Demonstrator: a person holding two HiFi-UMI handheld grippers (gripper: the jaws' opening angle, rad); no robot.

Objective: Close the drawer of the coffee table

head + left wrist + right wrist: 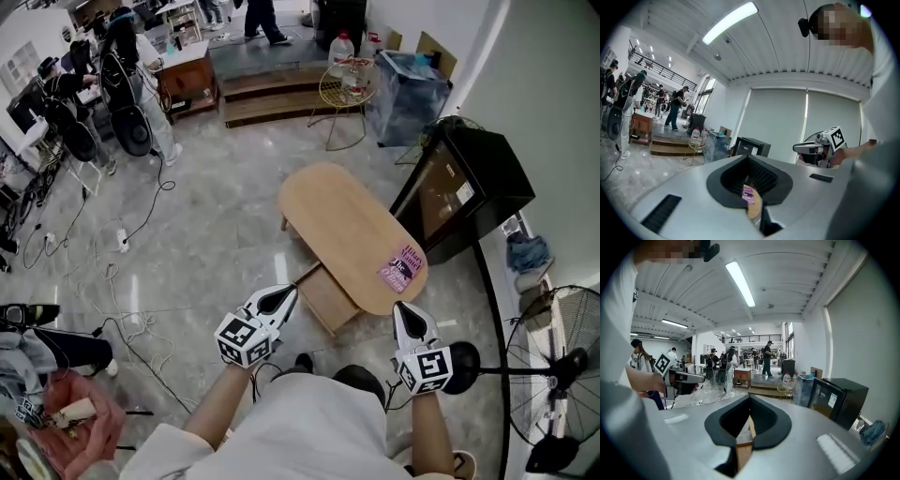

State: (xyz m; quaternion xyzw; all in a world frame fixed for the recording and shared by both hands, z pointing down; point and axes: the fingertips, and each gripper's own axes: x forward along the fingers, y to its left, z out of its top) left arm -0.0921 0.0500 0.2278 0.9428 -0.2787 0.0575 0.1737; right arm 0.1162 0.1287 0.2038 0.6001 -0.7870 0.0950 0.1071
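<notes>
An oval wooden coffee table stands in the middle of the floor, with a pink book near its close end. Its drawer sticks out open from the table's near left side. My left gripper is shut and empty, its tip just left of the drawer's front. My right gripper is shut too, hovering off the table's near end. In the left gripper view, the book shows through the slit between the closed jaws. The right gripper view shows wood of the drawer through its slit.
A black cabinet stands right of the table. A standing fan and its round base are at the lower right. Cables trail over the floor at left. A wire side table and people are at the back.
</notes>
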